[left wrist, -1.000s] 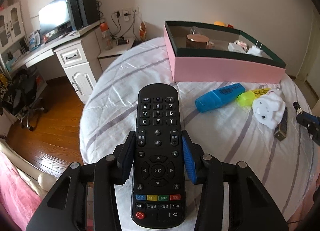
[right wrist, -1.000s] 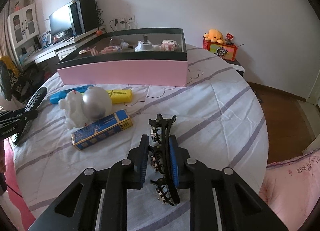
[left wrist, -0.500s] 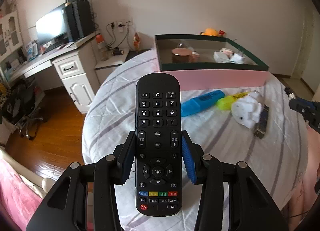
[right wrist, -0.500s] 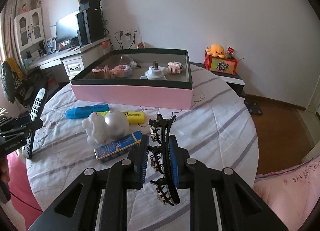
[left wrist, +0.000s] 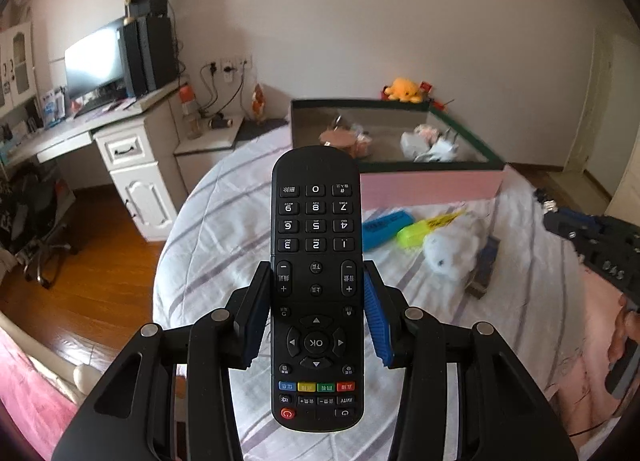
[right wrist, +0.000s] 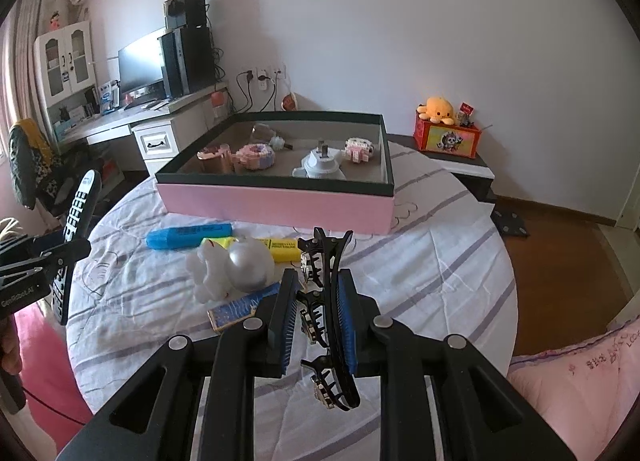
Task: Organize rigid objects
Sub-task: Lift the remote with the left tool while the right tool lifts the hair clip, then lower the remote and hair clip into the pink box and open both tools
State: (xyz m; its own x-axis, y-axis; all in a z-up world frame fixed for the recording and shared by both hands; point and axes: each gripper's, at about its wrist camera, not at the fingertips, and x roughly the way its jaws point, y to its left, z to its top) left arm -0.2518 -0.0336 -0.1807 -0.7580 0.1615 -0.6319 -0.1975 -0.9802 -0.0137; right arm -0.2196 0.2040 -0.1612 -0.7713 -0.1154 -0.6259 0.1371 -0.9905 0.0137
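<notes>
My left gripper is shut on a black remote control and holds it in the air above the near edge of the round table. It also shows at the left of the right wrist view. My right gripper is shut on a black hair claw clip, raised above the table. The pink box with a dark green rim stands at the far side and holds several small items. On the cloth in front of it lie a blue highlighter, a yellow highlighter, a white rabbit figure and a blue packet.
The round table has a white striped cloth. A desk with monitor and white drawers stands left. A red box with an orange plush sits on a low stand behind the table. A pink bed is at right.
Both grippers have risen with their objects, so the table and box look lower and farther. The left view has swung so the box sits more to the centre.
</notes>
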